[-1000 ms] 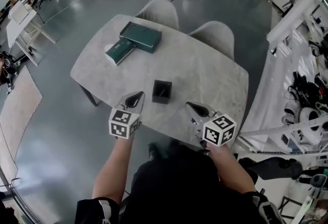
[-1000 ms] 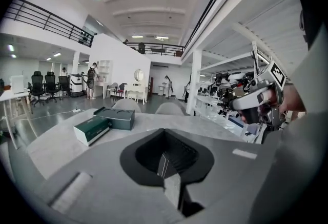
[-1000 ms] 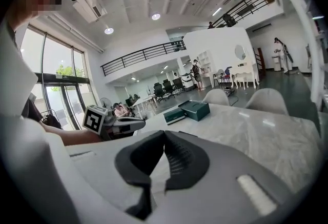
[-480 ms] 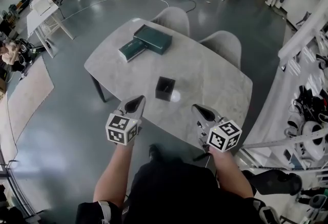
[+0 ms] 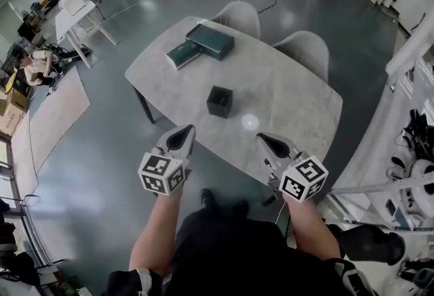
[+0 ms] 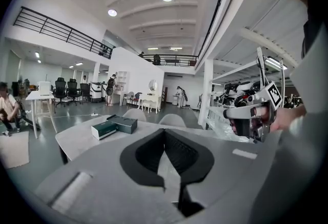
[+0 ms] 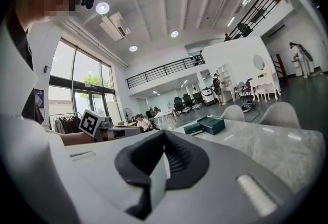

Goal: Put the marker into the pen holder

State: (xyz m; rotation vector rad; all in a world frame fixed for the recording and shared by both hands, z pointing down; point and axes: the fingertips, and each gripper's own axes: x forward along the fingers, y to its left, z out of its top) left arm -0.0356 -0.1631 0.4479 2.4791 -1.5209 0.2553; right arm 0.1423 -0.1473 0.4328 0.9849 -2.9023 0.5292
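Here's the pale grey stone-look table [image 5: 291, 95] with rounded corners, filling the middle of the head view, with 2 grey upholstered chairs [image 5: 239, 15] tucked in at its far side. Towards the far left corner lie 2 dark green flat boxes [image 5: 211, 40], side by side and seemingly touching. Close to the person, the left gripper [image 5: 180, 135] and right gripper [image 5: 266, 142] hover at the table's near edge, well apart. Both have their jaws pressed together with nothing between them. Beyond and between them, the small black square pen holder [image 5: 220, 101] stands upright near the table's middle. I cannot make out the marker in any view.
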